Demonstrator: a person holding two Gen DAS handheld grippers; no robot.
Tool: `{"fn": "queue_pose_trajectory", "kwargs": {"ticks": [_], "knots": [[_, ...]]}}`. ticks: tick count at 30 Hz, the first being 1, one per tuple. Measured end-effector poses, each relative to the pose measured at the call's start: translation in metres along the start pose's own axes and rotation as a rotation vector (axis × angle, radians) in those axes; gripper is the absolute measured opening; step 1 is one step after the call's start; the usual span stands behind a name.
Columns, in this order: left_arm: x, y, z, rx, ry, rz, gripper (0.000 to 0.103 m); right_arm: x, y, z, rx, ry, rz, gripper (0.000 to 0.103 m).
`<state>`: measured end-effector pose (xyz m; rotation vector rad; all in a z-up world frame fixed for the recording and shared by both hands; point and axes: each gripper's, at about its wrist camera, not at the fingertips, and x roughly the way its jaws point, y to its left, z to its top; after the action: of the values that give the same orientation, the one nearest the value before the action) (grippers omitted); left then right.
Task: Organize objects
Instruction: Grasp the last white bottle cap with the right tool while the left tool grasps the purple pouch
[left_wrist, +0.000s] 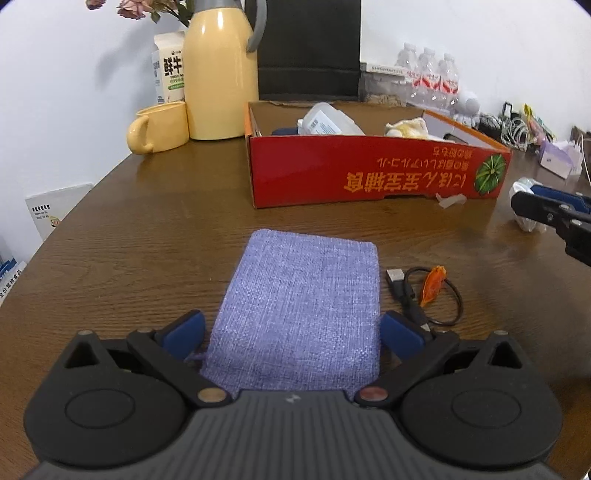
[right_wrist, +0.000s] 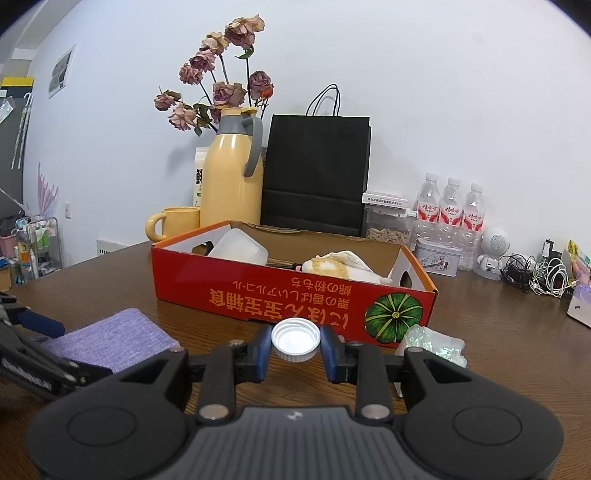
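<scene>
Nearest to you, your left gripper is standing with its jaws spread wide, one blue pad on each side of the purple fabric pouch that is lying flat on the brown table; the pads are sitting just beside its edges and I cannot tell whether they are touching it yet. That pouch is looking soft and light, so it is likely going to sag and fold when you are lifting it; taking it across its near end, where the cloth is bunching by the drawstring, is probably the firmest hold. Just to its right, the short black USB cable with an orange tag is lying loose and limp, best pinched at its stiff plug. Your right gripper is closing its pads on the white bottle cap, holding it by the ribbed rim above the table; the cap is small, rigid and light, though its smooth plastic could slip if you are easing off. Beside it on the right, a crinkly clear wrapper is resting near the box. Farther off, the red cardboard box is standing open, already holding a white container and a crumpled cloth.
</scene>
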<state>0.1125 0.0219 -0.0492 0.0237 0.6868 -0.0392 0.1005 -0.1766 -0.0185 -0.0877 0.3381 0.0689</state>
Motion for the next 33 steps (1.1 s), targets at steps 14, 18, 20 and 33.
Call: {"fn": "queue_pose_trajectory", "kwargs": {"ticks": [14, 18, 20, 33], "knots": [[0.002, 0.001, 0.003, -0.014, -0.006, 0.021, 0.100, 0.001, 0.000, 0.000, 0.005, 0.003, 0.002, 0.027], [-0.004, -0.006, 0.000, 0.005, -0.049, 0.001, 0.070, 0.001, 0.000, 0.000, 0.005, 0.004, 0.003, 0.027], [-0.007, -0.010, -0.002, 0.015, -0.070, -0.013, 0.047, 0.001, 0.000, 0.000, 0.005, 0.003, 0.003, 0.027], [-0.018, -0.015, 0.001, -0.018, -0.120, -0.037, 0.013, 0.001, 0.001, 0.000, 0.001, -0.002, 0.003, 0.027]]}}
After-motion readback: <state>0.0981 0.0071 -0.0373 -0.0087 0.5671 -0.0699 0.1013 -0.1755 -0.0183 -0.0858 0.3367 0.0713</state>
